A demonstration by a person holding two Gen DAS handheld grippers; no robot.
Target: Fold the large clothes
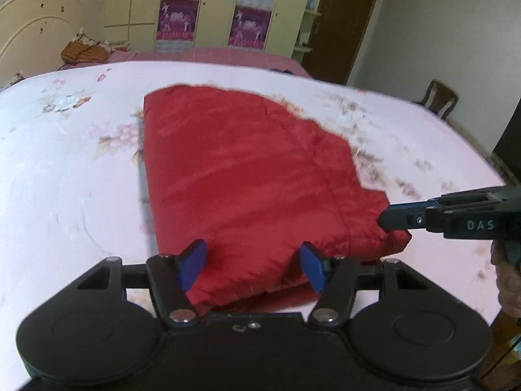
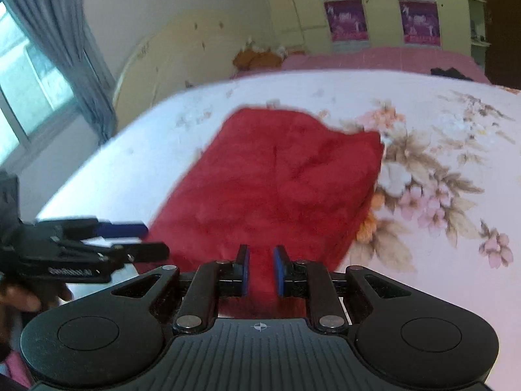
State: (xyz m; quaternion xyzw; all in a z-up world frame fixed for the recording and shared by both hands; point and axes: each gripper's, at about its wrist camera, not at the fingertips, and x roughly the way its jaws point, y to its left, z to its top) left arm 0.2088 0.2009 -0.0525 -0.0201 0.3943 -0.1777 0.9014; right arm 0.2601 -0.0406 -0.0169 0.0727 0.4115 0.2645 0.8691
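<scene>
A red padded garment (image 1: 247, 169) lies folded into a thick slab on the flowered bed sheet (image 1: 65, 163). My left gripper (image 1: 253, 265) hovers over its near edge, blue pads wide apart, with cloth below and between them but not pinched. In the right wrist view the left gripper (image 2: 153, 239) stands open at the garment's (image 2: 276, 182) near left corner. My right gripper (image 2: 262, 270) has its pads close together with a strip of red cloth running between them. From the left wrist view the right gripper (image 1: 386, 216) sits at the garment's near right corner.
A cream headboard (image 1: 35, 22) and a brown-orange cloth heap (image 1: 84, 50) lie at the bed's far left. Wardrobe doors with purple posters (image 1: 177, 16) stand behind. A wooden chair (image 1: 439, 97) is past the right edge, and a curtained window (image 2: 29, 75) is on the left.
</scene>
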